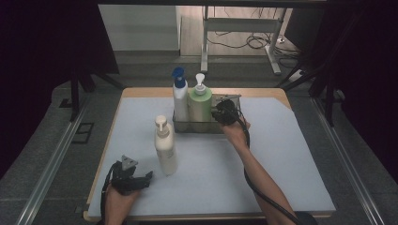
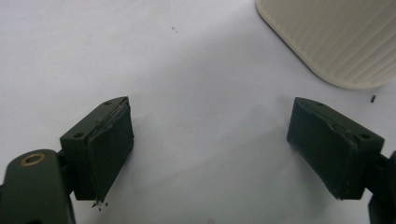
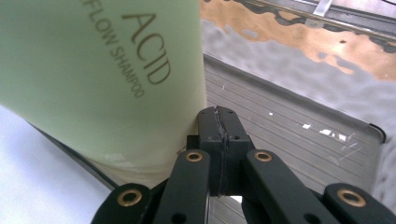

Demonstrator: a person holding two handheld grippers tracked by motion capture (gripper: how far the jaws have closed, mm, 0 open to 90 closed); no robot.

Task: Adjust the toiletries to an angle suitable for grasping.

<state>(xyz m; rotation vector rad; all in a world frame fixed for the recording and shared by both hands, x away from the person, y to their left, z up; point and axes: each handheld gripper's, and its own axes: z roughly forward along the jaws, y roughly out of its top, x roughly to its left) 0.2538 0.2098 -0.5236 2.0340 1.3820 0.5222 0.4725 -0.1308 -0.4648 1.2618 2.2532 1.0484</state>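
A metal tray at the back of the table holds a white bottle with a blue cap and a green shampoo pump bottle. My right gripper is at the tray's right part, right beside the green bottle. Its jaws are pressed together over the tray floor, with nothing visible between them. A cream pump bottle stands alone on the mat. My left gripper rests low at the front left, open and empty, with the cream bottle's base just ahead to its right.
A pale blue mat covers the wooden table. Beyond the far edge stand desk legs and floor cables. Dark curtains hang at both sides. A black cable trails along the right forearm.
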